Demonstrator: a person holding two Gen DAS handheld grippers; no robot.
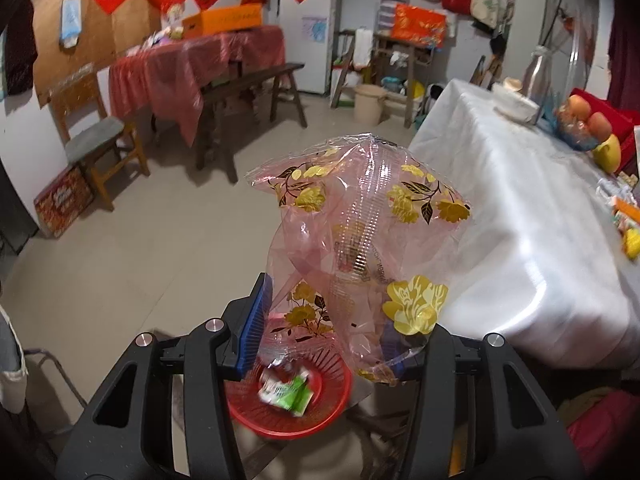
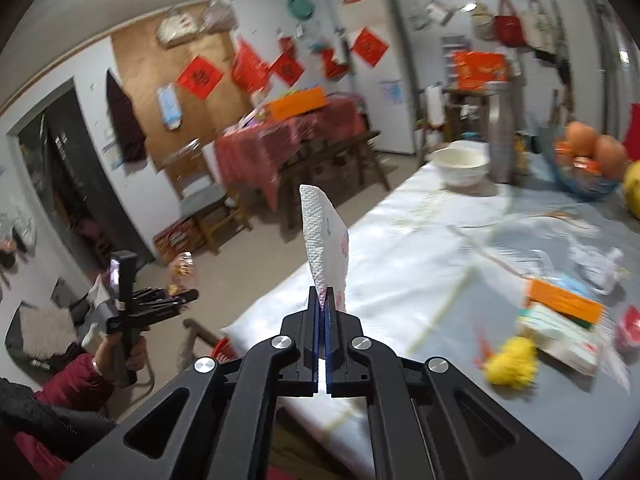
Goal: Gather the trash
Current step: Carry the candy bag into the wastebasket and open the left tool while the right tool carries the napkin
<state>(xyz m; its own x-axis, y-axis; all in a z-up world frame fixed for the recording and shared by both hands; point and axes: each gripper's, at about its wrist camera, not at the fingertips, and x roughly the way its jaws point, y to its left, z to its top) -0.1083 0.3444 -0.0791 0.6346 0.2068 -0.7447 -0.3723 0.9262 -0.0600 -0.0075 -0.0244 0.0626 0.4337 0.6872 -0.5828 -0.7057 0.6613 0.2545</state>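
Left wrist view shows the left tool (image 1: 320, 344) closed on a crinkled, see-through pink plastic bag (image 1: 360, 240) printed with gold flowers and dark leaves; its blue ribbed pads (image 1: 256, 320) press the bag's lower part from both sides. A ribbed clear strip inside the bag carries lettering too distorted to read. Below the tool sits a round red slotted basket (image 1: 336, 396) holding a green-and-white wrapper (image 1: 288, 390). To the right runs the tabletop (image 1: 520, 200), draped in glossy white plastic sheeting.

Right wrist view shows, at far left, a hand (image 2: 128, 354) in a maroon sleeve holding the left tool from the side, which the other view cannot show. In the middle, the right tool (image 2: 323, 300) has its jaws pinched tight on an embossed white paper towel (image 2: 324, 240) with faint pink print, standing upright above the tabletop's edge. Further right on the tabletop lie a fuzzy yellow lump (image 2: 510, 362), an orange-and-white carton (image 2: 564, 320), blurred beyond reading, and crumpled white paper (image 2: 600, 266).
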